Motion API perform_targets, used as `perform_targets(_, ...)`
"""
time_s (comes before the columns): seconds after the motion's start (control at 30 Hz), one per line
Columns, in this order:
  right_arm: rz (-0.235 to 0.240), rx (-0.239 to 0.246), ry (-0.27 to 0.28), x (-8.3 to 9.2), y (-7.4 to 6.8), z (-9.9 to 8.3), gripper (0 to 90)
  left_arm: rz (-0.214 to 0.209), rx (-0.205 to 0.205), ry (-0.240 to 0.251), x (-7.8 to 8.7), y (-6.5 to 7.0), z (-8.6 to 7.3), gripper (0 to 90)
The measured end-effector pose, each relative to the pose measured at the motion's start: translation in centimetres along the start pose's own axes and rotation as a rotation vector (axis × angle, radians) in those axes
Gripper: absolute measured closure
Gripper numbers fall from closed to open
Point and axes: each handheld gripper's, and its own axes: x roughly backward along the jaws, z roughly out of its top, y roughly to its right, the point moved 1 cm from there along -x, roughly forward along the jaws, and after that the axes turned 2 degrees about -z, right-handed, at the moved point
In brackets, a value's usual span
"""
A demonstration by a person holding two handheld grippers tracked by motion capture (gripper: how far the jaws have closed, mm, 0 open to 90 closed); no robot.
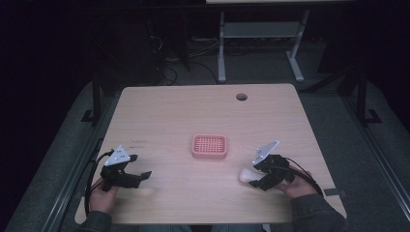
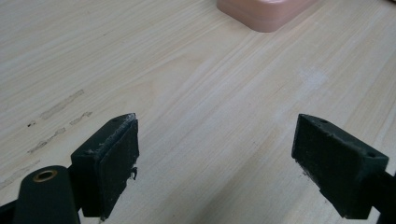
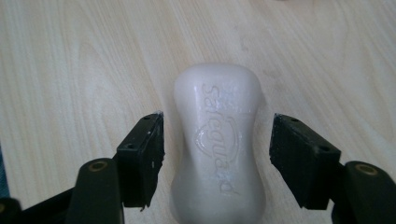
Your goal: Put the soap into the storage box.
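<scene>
The white soap bar (image 3: 217,144) lay on the table (image 1: 169,111) between the right gripper (image 3: 217,154)'s half-open jaws, its long axis running along them, pads seemingly not yet touching, while the farther left gripper (image 2: 215,158) gaped wide over bare wood.

The high view is dim, the room beyond the table (image 1: 203,111) nearly black, and its detail is soft and grainy. Both gripper views are evenly bright, with faint shadows. A soft sheen lies on the soap (image 3: 217,140); the nearest jaw parts blur.
</scene>
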Motion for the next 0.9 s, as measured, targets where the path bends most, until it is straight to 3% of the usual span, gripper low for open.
perform_targets(0.5,0.008,0.027,-0.080,-1.6,0.1,0.3,45.9,0.004,0.000,0.006,0.1,0.0,0.0,14.4)
perform_targets(0.9,0.025,0.010,-0.093,-2.0,0.3,0.4,46.7,0.007,-0.006,0.003,0.2,-0.2,0.1,14.4)
